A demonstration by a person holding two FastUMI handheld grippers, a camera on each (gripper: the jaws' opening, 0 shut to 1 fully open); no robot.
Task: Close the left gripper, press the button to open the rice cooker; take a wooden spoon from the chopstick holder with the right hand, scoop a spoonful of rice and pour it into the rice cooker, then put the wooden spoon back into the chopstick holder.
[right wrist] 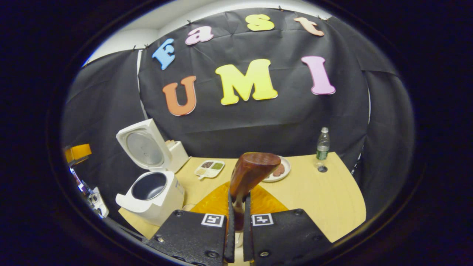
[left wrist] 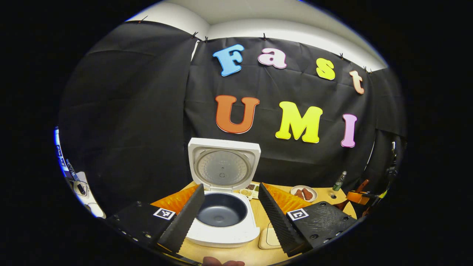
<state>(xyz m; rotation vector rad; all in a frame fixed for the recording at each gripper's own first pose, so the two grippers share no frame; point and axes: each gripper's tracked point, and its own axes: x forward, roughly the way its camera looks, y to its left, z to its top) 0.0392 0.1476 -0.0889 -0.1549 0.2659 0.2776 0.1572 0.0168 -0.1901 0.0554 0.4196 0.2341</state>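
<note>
A pale wooden table (right wrist: 325, 199) with a rounded far edge is seen in both views, closed in on the back and sides by black cloth pinned up beneath a white wall and ceiling. On the table's left part the white rice cooker (left wrist: 225, 218) is stood with its lid (left wrist: 223, 164) raised upright, so that the dark, empty inner pot (right wrist: 149, 186) is laid open. In the left gripper view the left gripper (left wrist: 231, 212) is held just in front of the cooker, its fingers spread wide to either side of the pot and nothing gripped between them. In the right gripper view the wooden spoon (right wrist: 250, 173) is pinched by its handle between the nearly closed fingers of the right gripper (right wrist: 237, 207), with the bowl raised above the table. A small divided dish (right wrist: 210, 168) of grains is placed behind the cooker near the back cloth, a plate (right wrist: 282, 171) with brown food is set to its right, and a green bottle (right wrist: 323, 146) is stood upright near the table's far right edge.
</note>
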